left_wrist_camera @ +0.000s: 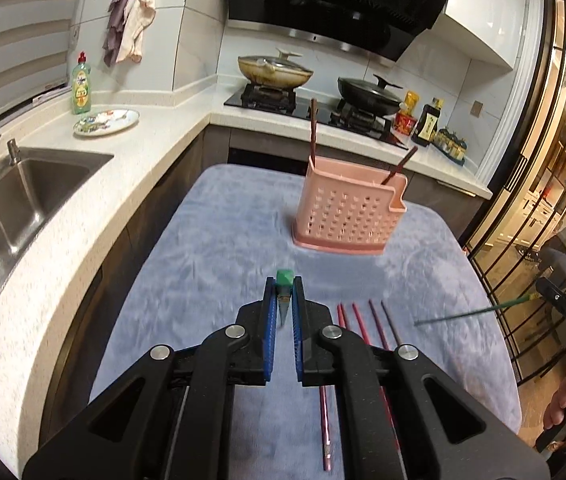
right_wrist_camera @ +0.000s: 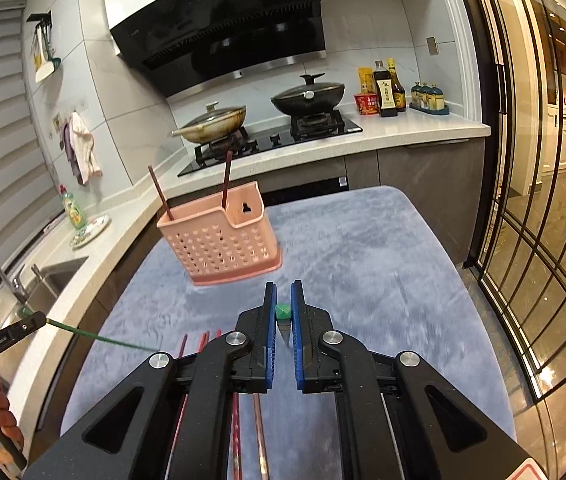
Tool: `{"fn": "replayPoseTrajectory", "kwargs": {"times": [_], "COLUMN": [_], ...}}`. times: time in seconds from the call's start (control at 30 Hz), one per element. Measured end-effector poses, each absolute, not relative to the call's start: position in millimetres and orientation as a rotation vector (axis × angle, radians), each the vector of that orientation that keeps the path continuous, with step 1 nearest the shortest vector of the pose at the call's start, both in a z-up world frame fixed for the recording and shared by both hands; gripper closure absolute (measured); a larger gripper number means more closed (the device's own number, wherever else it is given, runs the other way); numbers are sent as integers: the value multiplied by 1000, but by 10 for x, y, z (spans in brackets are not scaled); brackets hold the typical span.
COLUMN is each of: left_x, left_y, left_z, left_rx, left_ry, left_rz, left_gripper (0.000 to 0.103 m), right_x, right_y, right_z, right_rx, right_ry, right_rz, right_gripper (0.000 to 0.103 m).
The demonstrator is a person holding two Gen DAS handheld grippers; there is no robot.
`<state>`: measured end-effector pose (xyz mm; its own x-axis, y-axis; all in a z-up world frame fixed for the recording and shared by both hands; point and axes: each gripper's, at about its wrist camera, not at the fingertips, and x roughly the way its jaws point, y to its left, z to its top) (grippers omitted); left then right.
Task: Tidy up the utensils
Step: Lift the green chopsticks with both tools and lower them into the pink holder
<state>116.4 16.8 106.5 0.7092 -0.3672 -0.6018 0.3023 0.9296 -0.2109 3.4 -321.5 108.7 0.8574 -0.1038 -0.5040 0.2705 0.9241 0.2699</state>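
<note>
Jaws both clamped: left gripper and right gripper each pinch green chopstick (prob. a pair).

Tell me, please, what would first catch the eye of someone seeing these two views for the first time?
Probably the pink perforated utensil basket standing at the middle of the blue-grey cloth, with two dark red chopsticks sticking out of its top. Next, each tool grips a green chopstick by its green-capped end: the left tool and the right tool. More red chopsticks lie loose on the cloth near the tools.
</note>
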Motion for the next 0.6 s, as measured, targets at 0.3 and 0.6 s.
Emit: {"fn": "replayPoseTrajectory", "kwargs": {"times": [0.3,0.6], "left_x": [1586,2030], "left_y": [-42,-283], "left_z": [1487,2163], "left_rx": [-94,-131], "left_ry": [602,462], "left_rz": [-392,-414], "left_gripper": [96,96], "right_x": [359,950], "right_y": [-3297,-3354], "right_z": [1522,2163], "right_rx": [344,406], "right_ry": [413,258], "right_rz": [-178,-111], "right_gripper": [96,96]}}
